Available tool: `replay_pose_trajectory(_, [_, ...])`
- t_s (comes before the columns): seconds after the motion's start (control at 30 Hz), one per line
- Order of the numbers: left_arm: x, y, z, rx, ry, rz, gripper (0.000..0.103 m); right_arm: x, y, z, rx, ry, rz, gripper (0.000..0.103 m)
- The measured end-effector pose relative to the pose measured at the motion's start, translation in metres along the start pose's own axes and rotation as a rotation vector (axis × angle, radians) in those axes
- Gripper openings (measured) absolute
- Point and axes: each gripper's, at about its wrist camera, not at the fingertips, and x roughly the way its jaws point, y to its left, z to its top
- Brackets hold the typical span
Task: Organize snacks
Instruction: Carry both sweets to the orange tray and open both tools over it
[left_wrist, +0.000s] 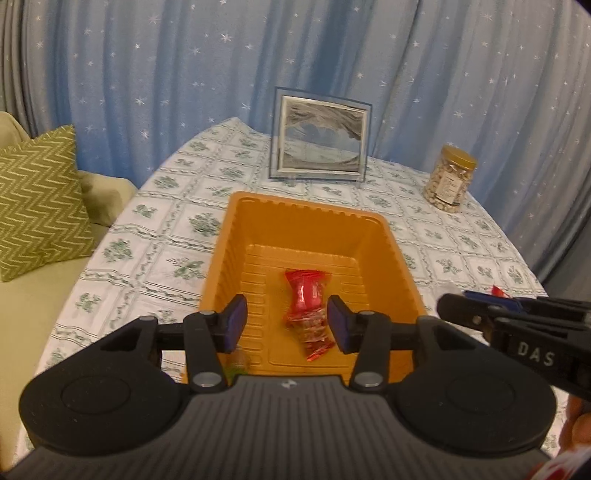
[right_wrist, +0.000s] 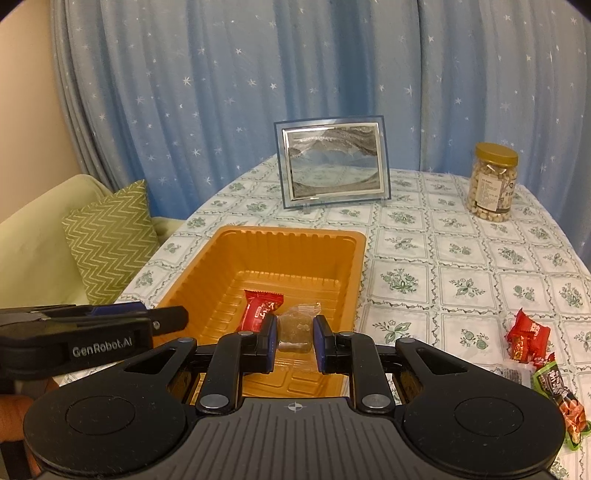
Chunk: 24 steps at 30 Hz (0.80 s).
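- The tray (right_wrist: 360, 247) is orange, with ribbed walls.
- The snack packet (left_wrist: 306, 291) inside it is red; the other one (right_wrist: 293, 328) seems clear and brownish, but the view is poor there.
- The tablecloth (right_wrist: 461, 280) is white with green flower squares.
- The curtain (right_wrist: 258, 74) is blue with small white stars.
- The cushion (left_wrist: 37, 195) is green with white zigzag lines.
- The jar (right_wrist: 493, 182) has a gold lid.
- The packets on the cloth are red (right_wrist: 526, 334) and green (right_wrist: 554, 384).
- The gripper pads (left_wrist: 236, 321) are blue on black bodies.

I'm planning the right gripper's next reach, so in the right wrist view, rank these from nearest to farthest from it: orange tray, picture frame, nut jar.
1. Orange tray: directly under the right gripper.
2. Picture frame: straight ahead, beyond the tray.
3. Nut jar: far right corner; only slightly farther than the frame, a close call.
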Motion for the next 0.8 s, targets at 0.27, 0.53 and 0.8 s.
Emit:
replay_pose_trajectory(0.27, [-0.018, 0.009, -0.005, -0.008, -0.022, 0.052, 0.051, 0.009, 0.004, 0.002, 0.015, 0.012, 0.05, 0.021])
replay_pose_trajectory(0.53, [-0.031, 0.015, -0.015, -0.017, -0.021, 0.08, 0.061, 0.011, 0.001, 0.005, 0.053, -0.011, 0.089, 0.05])
replay_pose_trajectory(0.8, [-0.052, 0.006, -0.029, -0.019, -0.017, 0.087, 0.065, -0.023, -0.015, -0.011, 0.091, 0.004, 0.018, 0.05])
